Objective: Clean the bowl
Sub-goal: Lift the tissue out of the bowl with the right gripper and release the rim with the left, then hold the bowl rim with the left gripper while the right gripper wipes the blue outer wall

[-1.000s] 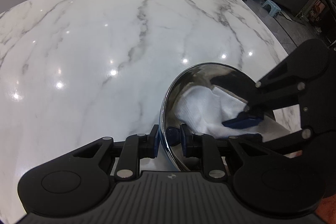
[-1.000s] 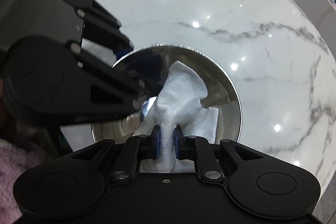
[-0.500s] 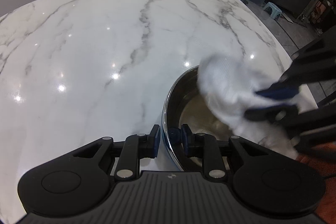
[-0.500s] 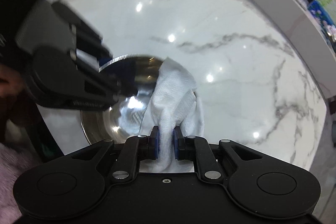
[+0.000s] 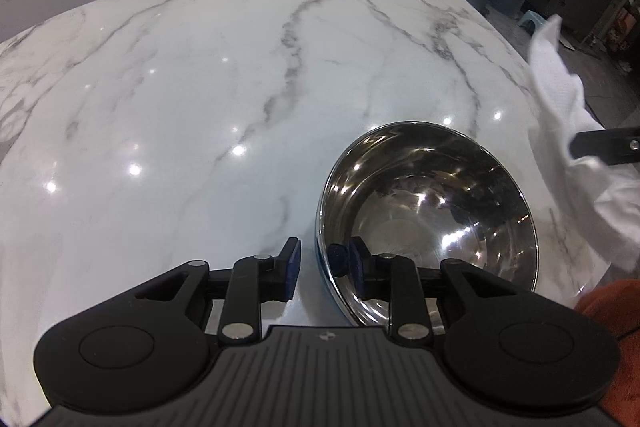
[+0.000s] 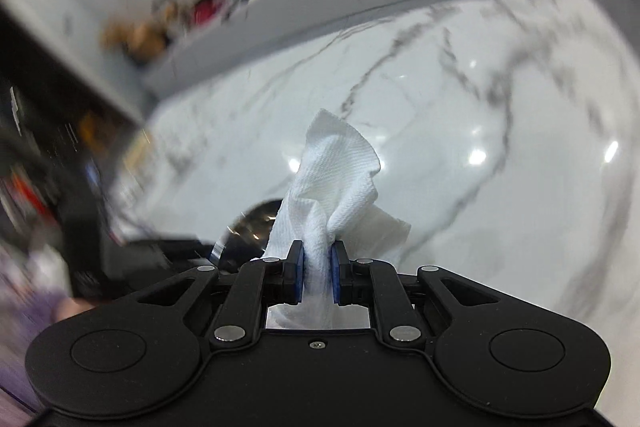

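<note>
Bowl point(image 5: 428, 219) of shiny metal sat on the marble table point(image 5: 200, 99). My left gripper point(image 5: 324, 263) had its fingers spread, one outside the near rim and one inside, with a gap to the rim. My right gripper point(image 6: 317, 267) pinched a white paper towel point(image 6: 336, 179) tight, up in the air, off to the right of the bowl. The right view was blurry.

Left black two-finger gripper point(image 5: 324, 265) sat low with jaws parted — one blue-padded finger point(image 5: 291, 263) outside, the other point(image 5: 357, 259) inside the rim of the shiny steel bowl point(image 5: 432, 203), neither visibly pressing. Right black two-finger gripper point(image 6: 317, 277) was raised, jaws clamped on a crumpled white paper towel point(image 6: 336, 179) — its view was motion-blurred.
</note>
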The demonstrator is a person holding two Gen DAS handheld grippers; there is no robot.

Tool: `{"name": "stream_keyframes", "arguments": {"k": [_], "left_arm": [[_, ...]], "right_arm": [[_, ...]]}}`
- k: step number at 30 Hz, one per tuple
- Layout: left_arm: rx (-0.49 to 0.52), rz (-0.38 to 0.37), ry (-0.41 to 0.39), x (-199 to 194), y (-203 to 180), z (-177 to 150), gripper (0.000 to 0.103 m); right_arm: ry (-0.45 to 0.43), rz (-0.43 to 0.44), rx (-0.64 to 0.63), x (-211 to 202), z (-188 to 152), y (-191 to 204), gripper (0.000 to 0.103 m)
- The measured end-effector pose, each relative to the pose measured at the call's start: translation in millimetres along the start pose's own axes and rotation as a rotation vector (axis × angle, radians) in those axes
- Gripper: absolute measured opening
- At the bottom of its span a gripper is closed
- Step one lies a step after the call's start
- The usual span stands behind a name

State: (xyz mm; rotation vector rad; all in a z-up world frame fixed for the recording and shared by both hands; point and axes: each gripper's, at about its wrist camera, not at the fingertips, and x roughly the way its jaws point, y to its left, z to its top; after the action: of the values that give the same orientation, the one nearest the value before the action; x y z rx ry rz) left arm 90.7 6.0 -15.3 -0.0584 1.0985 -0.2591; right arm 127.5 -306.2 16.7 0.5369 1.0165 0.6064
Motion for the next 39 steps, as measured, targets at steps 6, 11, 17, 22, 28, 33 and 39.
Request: {"name": "stream_keyframes", "arguments": {"k": [6,11,17,22,28,33,39], "left_arm": [[-0.001,0.038,0.022,-2.0,-5.8,-1.0,0.027],[-0.009,0.064,0.046,-3.8,-8.9,-1.7,0.031],[-0.017,0.100,0.072,-6.5,-14.4,-3.7,0.031],[-0.036,0.121,0.089,-7.3,-17.1,-5.5,0.031],[-0.089,0.117,0.105,-7.1,-14.8,-6.4,0.031],[-0.123,0.103,0.114,-6.6,-14.8,-5.9,0.022],[-0.114,0.125,0.119,-3.9,-20.7,-1.4,0.016]], "right_arm": [[-0.079,0.235,0.315,-13.3,-22.7,-54.8,0.012],[-0.134,0.367,0.532,5.9,-40.5,-88.5,0.012],[-0.174,0.458,0.631,18.4,-42.1,-101.0,0.012],[-0.184,0.492,0.653,19.2,-48.8,-109.5,0.012],[-0.198,0.489,0.622,14.9,-52.3,-113.3,0.012],[-0.175,0.502,0.597,20.9,-56.5,-109.3,0.012],[-0.139,0.432,0.550,33.3,-55.4,-102.1,0.012]]}}
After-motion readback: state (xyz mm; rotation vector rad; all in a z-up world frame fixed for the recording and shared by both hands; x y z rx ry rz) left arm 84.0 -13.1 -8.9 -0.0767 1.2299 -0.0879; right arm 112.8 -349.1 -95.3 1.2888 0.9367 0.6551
